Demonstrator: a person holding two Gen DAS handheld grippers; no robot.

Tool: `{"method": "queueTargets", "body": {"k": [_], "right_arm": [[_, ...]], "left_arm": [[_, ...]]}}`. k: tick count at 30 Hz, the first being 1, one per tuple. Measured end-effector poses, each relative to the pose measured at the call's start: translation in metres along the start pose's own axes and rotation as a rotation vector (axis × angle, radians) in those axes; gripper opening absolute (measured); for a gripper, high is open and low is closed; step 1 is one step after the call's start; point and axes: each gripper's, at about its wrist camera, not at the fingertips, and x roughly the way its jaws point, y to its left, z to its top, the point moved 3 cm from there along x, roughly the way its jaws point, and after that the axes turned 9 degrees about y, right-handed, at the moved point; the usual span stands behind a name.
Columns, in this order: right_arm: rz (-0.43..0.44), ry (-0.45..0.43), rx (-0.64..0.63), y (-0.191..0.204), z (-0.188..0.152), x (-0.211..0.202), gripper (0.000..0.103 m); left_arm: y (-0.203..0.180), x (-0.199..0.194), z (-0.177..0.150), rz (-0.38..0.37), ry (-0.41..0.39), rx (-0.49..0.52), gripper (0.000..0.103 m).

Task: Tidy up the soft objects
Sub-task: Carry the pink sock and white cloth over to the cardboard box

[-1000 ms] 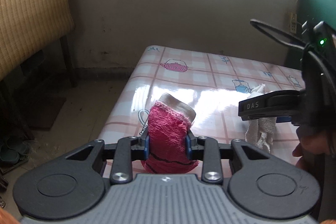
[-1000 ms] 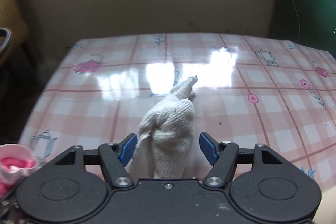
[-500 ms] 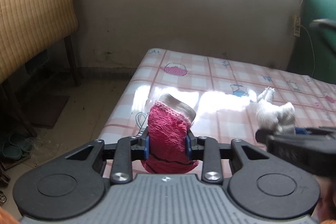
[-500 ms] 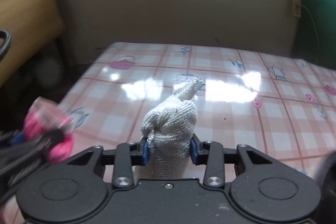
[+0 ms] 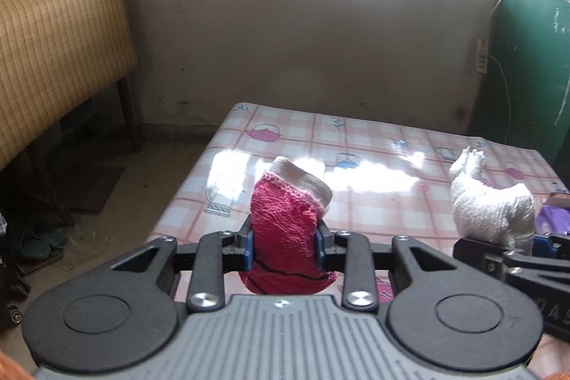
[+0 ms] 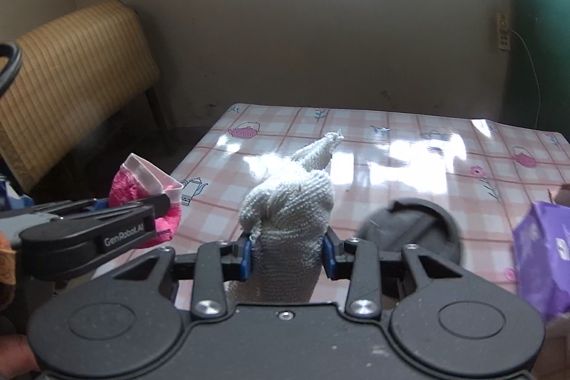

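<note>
Now both cloths are lifted off the counter, the left tongs clamping the pink cloth and the right tongs, newly closed, gripping the white cloth alongside, ready for carrying elsewhere.

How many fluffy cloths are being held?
2: a pink cloth in the left gripper, a white cloth in the right gripper. More may be hidden.
</note>
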Motion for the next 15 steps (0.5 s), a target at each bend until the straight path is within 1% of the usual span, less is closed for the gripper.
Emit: {"method": "queueTargets", "body": {"k": [3, 8, 15], "right_arm": [[-0.001, -0.011, 0.004, -0.012, -0.007, -0.022, 0.044], [0.0, -0.027, 0.006, -0.021, -0.02, -0.047, 0.045], [0.017, -0.039, 0.002, -0.027, -0.023, -0.055, 0.045]], "left_arm": [[-0.012, -0.013, -0.006, -0.004, -0.002, -0.001, 0.033], [-0.029, -0.029, -0.013, 0.0, -0.008, 0.009, 0.033], [-0.033, -0.036, -0.012, 0.002, -0.011, 0.01, 0.033]]}}
